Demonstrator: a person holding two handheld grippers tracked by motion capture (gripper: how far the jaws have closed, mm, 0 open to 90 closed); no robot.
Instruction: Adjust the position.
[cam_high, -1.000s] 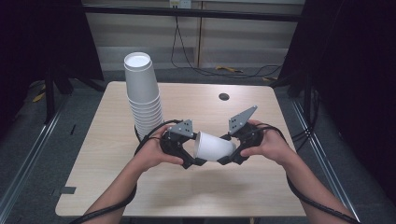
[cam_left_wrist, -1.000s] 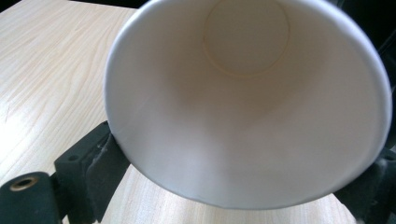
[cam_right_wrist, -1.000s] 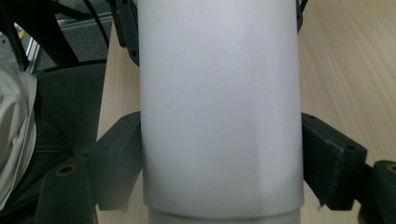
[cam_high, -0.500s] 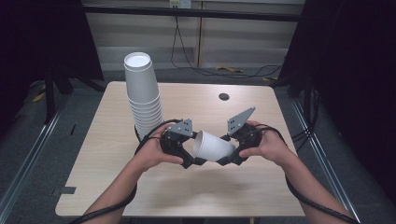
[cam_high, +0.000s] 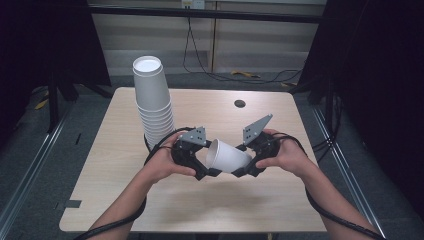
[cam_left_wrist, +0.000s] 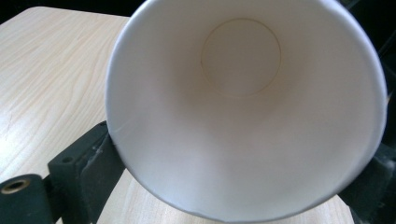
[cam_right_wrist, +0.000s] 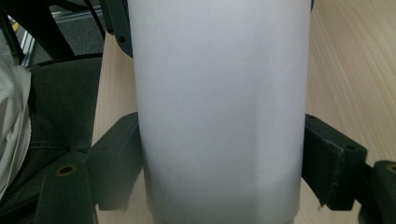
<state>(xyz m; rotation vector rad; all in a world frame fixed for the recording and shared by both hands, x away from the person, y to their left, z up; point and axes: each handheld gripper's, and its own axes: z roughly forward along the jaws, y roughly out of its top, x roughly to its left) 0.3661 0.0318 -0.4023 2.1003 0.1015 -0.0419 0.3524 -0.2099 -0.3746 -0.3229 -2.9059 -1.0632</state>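
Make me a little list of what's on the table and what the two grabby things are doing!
held thing: white paper cup, lying sideways above the table
right gripper: shut on the cup's narrow end
left gripper: at the cup's open rim, its jaws have just been opening
also there: tall stack of white paper cups, upright at the back left
surface: light wooden table

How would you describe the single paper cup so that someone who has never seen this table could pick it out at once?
On the light wooden table, look in front of the tall stack of white cups. The single cup lies on its side, above the tabletop, between the left gripper and the right gripper. Unlike the stacked cups, it is alone and tipped over.
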